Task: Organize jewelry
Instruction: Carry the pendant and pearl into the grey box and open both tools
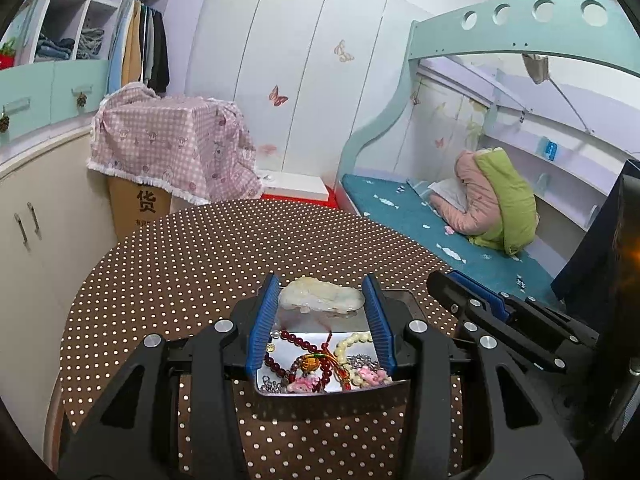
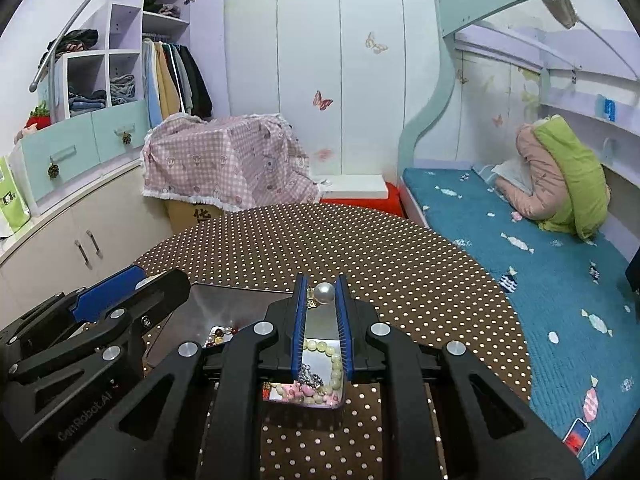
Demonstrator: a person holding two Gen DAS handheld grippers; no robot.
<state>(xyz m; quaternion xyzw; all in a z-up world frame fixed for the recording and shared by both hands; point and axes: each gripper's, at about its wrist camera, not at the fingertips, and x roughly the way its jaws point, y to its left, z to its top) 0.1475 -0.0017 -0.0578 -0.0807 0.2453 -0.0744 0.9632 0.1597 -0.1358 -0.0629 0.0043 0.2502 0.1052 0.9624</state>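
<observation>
My left gripper [image 1: 322, 300] is shut on a pale whitish-green jade carving [image 1: 320, 299], held between its blue pads above a shiny metal tray [image 1: 316, 325]. In the tray lie dark red beads [image 1: 298, 342], cream beads [image 1: 354, 340], pink charms [image 1: 308, 384] and a silver chain. My right gripper [image 2: 322, 294] is shut on a large white pearl [image 2: 324, 293] with a small gold piece hanging at its left, above the same tray [image 2: 224, 300]. The right gripper [image 1: 472, 292] shows at the right in the left wrist view; the left gripper [image 2: 116, 292] shows at the left in the right wrist view.
The tray sits on a round table with a brown white-dotted cloth [image 1: 224, 248]. Behind it stands a cardboard box under a pink checked cloth [image 1: 172, 148]. A bed with a teal cover [image 2: 540, 272] lies to the right, cabinets [image 1: 36, 216] to the left.
</observation>
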